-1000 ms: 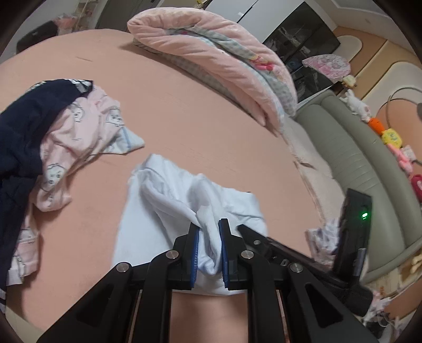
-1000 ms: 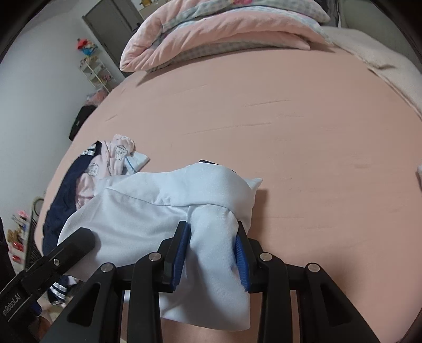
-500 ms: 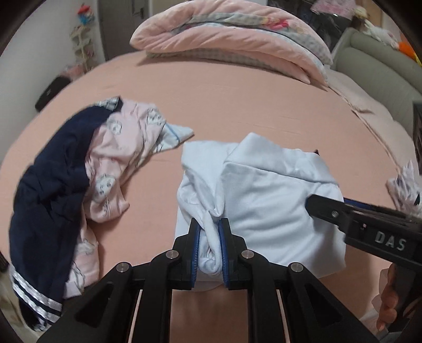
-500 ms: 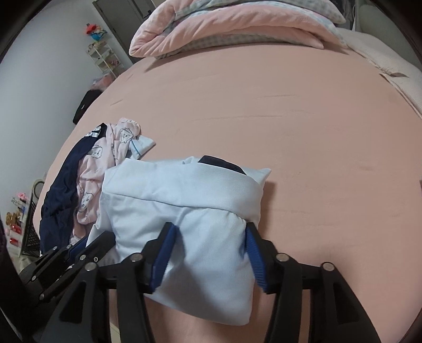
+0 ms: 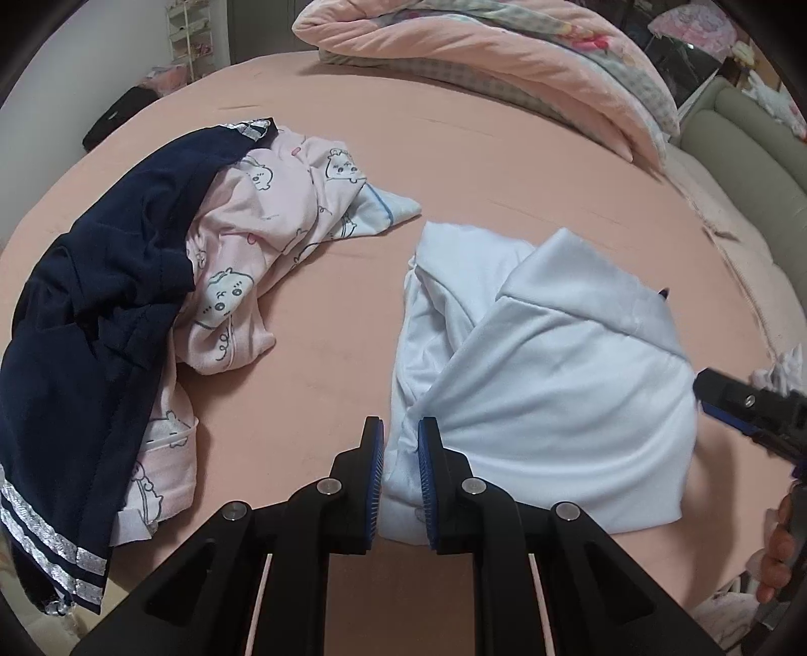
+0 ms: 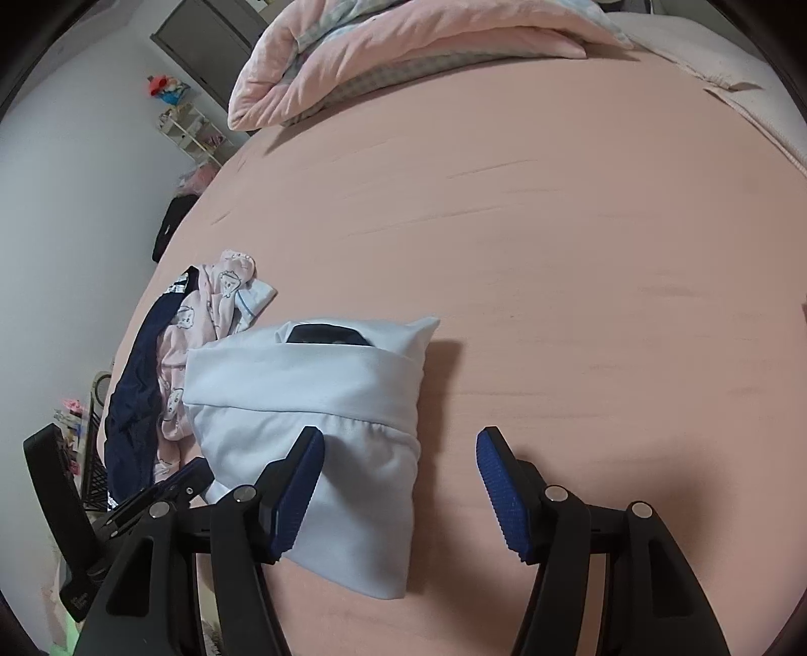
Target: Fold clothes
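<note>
Left wrist: gripper (image 5: 400,484) clamping shirt (image 5: 544,383).

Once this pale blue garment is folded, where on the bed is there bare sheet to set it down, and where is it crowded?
Bare pink sheet runs from the pale blue garment back to the rolled quilt and out to its right. A narrower strip separates it from the navy and pink clothes pile, which crowds the left.

Home bedroom: a bed w/ pink sheet (image 6: 555,212) is filling both views, a folded quilt (image 5: 504,65) is lying at its far end, loose clothes (image 5: 166,282) are piling up, toy shelf (image 6: 189,123) standing by the wall.
</note>
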### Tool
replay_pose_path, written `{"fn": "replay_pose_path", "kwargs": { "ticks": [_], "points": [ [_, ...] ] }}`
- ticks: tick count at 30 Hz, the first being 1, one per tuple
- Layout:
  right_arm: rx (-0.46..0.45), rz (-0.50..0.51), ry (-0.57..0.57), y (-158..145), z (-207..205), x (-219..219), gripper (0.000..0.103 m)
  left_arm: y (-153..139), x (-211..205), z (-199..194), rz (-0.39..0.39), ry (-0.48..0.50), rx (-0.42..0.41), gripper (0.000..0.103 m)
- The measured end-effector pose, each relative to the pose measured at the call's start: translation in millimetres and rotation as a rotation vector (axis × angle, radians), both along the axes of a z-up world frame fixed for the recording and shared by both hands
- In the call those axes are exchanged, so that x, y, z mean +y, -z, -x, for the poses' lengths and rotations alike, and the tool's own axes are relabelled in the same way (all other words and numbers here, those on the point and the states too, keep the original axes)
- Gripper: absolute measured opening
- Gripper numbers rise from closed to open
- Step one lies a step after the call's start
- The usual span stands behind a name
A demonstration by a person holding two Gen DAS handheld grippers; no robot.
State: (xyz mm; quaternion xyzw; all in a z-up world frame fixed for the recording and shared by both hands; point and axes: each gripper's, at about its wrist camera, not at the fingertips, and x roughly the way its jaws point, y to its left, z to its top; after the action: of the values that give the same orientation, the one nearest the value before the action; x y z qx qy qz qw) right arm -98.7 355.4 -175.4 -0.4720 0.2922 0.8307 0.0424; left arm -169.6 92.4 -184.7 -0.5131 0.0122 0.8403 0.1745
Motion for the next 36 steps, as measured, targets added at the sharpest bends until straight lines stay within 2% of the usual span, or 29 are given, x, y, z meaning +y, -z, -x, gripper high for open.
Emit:
{"fn": "replay_pose_path", "kwargs": {
  "ticks": [1, 3, 5, 6, 14, 17, 21, 29, 36],
  "points": [
    [0.0, 0.011, 0.004, 1.5, -0.5, 2.3, 0.065, -0.8, -2.2, 0.6, -0.026, -0.017, -0.016, 0.015],
    [-0.005, 0.041, 0.027, 5.6, -2.4, 7.5, 0.067, -2.2, -7.0, 1.7, -0.072, -0.052, -0.046, 0.029],
    [-0.001, 0.07, 0.043, 7.6, -4.6, 11.9, 0.067, -4.0, -11.4, 2.9, -0.104, -0.078, -0.062, 0.072],
    [0.007, 0.085, 0.046, 7.5, -5.2, 13.1, 0.067, -5.8, -13.0, 2.6, -0.12, -0.081, -0.058, 0.078],
    [0.073, 0.197, 0.048, 2.0, -5.0, 12.9, 0.074, -15.2, -13.3, 4.2, -0.231, -0.03, -0.068, 0.079],
    [0.058, 0.22, 0.042, 6.5, -0.6, 8.5, 0.075, -6.5, -3.7, 6.8, -0.303, 0.068, -0.134, 0.079],
    [0.025, 0.247, 0.043, 18.3, 5.2, 1.9, 0.075, -5.1, 5.2, 0.4, -0.302, 0.131, -0.08, 0.079],
    [0.01, 0.353, 0.06, 35.9, 15.7, -2.3, 0.075, 11.6, 8.5, 14.6, -0.369, 0.123, -0.136, 0.081],
    [-0.006, 0.408, 0.086, 49.4, 24.1, -2.6, 0.075, 10.9, 8.0, 20.9, -0.426, 0.101, -0.156, 0.082]
  ]
}}
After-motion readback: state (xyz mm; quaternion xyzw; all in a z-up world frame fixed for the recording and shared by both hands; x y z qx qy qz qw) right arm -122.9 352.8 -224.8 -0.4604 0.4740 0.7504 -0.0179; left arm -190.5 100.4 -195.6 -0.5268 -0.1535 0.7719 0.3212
